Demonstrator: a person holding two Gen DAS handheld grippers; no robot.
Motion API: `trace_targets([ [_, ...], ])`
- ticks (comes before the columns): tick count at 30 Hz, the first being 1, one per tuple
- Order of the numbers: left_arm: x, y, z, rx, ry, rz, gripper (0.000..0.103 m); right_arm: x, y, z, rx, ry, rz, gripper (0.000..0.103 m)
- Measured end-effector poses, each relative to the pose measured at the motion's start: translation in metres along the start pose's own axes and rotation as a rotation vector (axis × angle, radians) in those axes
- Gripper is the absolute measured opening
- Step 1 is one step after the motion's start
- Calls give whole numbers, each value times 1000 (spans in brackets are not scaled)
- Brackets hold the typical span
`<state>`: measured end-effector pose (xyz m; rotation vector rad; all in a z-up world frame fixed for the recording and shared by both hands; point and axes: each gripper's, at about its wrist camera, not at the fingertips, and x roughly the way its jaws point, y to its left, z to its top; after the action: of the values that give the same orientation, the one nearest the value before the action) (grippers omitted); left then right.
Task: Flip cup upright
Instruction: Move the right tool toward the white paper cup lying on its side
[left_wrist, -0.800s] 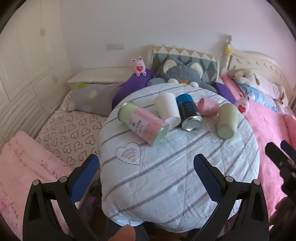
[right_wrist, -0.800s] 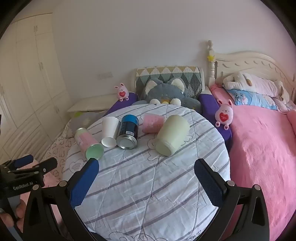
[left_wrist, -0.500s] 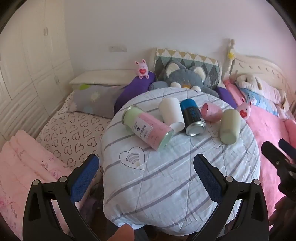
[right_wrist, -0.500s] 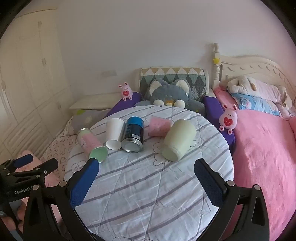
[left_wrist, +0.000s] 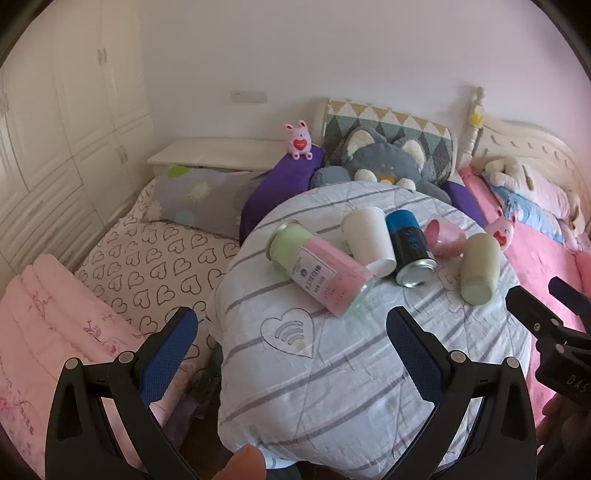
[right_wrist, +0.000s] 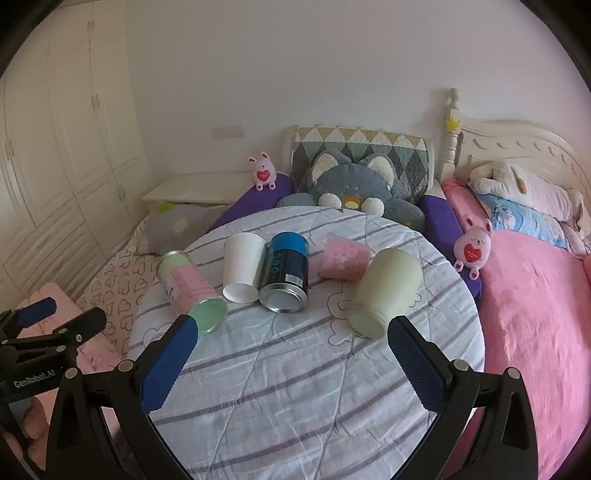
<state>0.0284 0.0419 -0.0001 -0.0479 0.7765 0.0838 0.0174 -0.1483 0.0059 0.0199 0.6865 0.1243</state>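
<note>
Several cups lie on their sides on a round table with a striped cloth (right_wrist: 295, 387): a pink-and-green bottle-like cup (right_wrist: 190, 290), a white paper cup (right_wrist: 242, 267), a blue-black can (right_wrist: 286, 275), a pink cup (right_wrist: 343, 258) and a pale green cup (right_wrist: 386, 295). They also show in the left wrist view: pink-and-green cup (left_wrist: 319, 271), white cup (left_wrist: 369, 236), can (left_wrist: 410, 249), pink cup (left_wrist: 445, 238), pale green cup (left_wrist: 478, 271). My left gripper (left_wrist: 291, 336) is open and empty before the table. My right gripper (right_wrist: 293, 343) is open and empty, short of the cups.
Beds surround the table: a heart-print one (left_wrist: 147, 258) on the left, a pink one (right_wrist: 535, 314) on the right. A grey cat plush (right_wrist: 354, 184) and purple cushions sit behind the table. Small pink bunny toys (right_wrist: 472, 249) stand nearby. White wardrobes (left_wrist: 55, 129) line the left wall.
Both grippers have drawn back and risen a little; the table and cups sit slightly lower and farther in both views. The cups have not moved. Both grippers stay open.
</note>
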Motion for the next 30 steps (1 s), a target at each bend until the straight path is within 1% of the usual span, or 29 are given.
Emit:
trace_targets([
  [10,25,13,13,-20,18,21,103,36,16,16,-19,28,16,103],
  [20,53,24,29,-39,33,43,103,70,19,31,-19,57,18,103],
  [24,59,30,32,-39,21,49,103,81,21,34,-29,65,16,103],
  [26,67,32,34,-43,39,45,103,89,23,36,-33,77,16,103],
  [30,76,36,38,-50,39,42,103,103,31,41,-46,93,23,103],
])
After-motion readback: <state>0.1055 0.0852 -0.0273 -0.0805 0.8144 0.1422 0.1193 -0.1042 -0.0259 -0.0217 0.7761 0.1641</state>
